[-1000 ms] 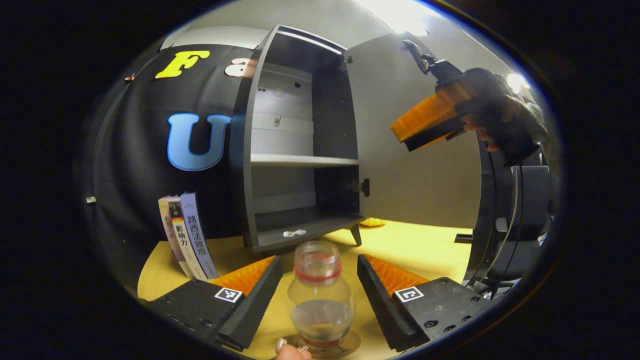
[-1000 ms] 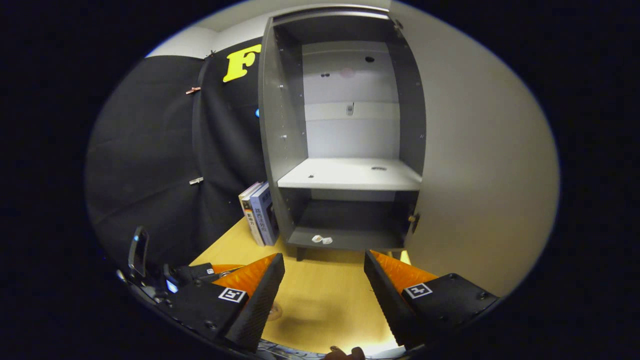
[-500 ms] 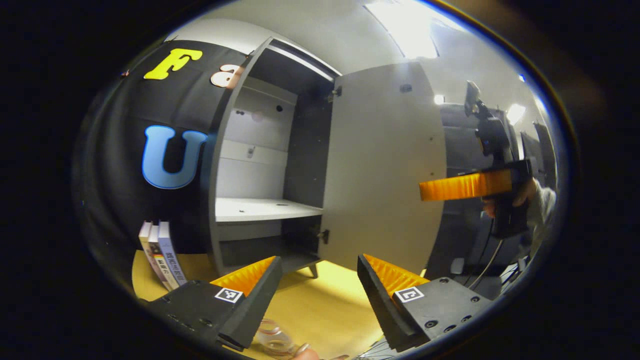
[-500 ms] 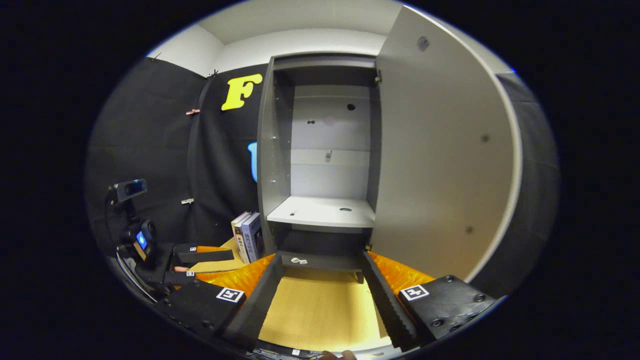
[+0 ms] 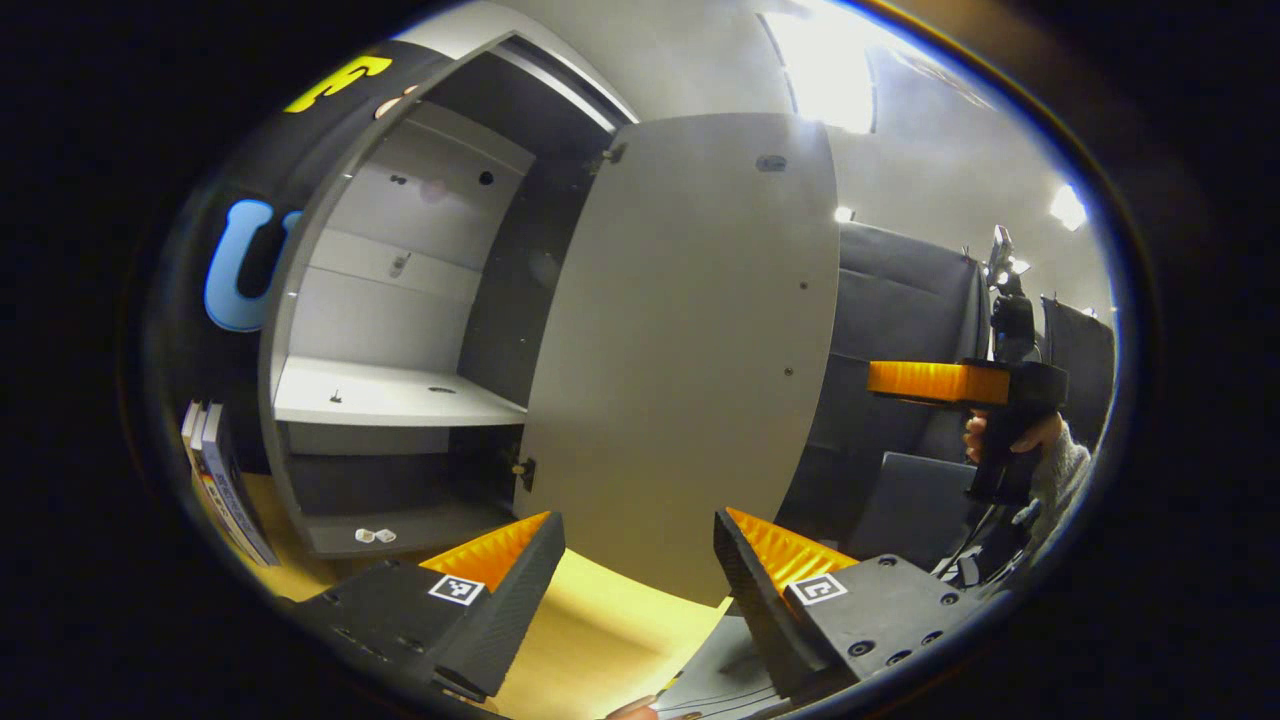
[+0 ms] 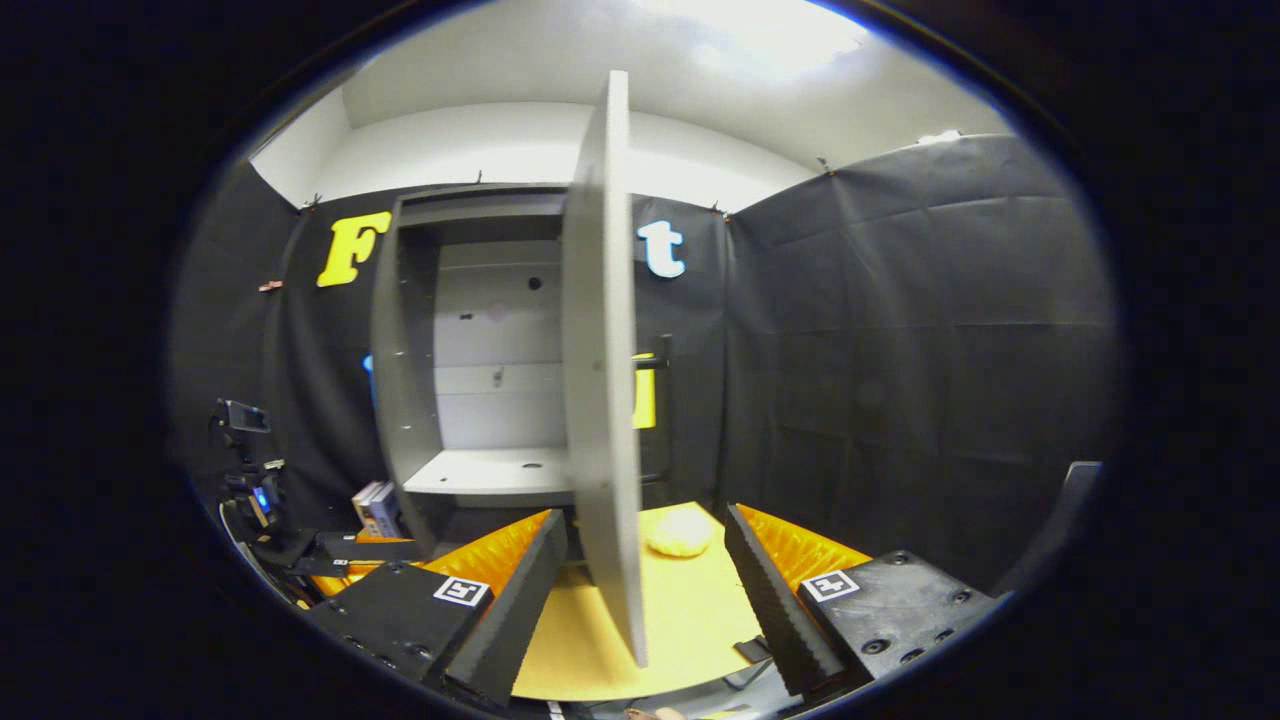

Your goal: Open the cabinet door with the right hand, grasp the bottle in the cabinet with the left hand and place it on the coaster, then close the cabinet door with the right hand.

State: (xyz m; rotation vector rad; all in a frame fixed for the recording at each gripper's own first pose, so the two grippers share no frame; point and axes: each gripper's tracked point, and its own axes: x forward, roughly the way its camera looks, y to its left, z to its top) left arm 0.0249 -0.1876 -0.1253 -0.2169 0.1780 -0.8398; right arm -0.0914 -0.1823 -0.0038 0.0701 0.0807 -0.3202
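I've swung my right gripper (image 6: 645,585) round to the cabinet door (image 6: 600,400) edge, 12 o'clock, fingers apart | left gripper (image 5: 640,580) withdrawn, apart, empty | closing comes next

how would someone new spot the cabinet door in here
Find the tall grey cabinet standing on the yellow table against the black cloth wall. The cabinet door is the flat pale panel hinged on its right side, swung out edge-on between the right gripper fingers, taller than the books beside the cabinet.
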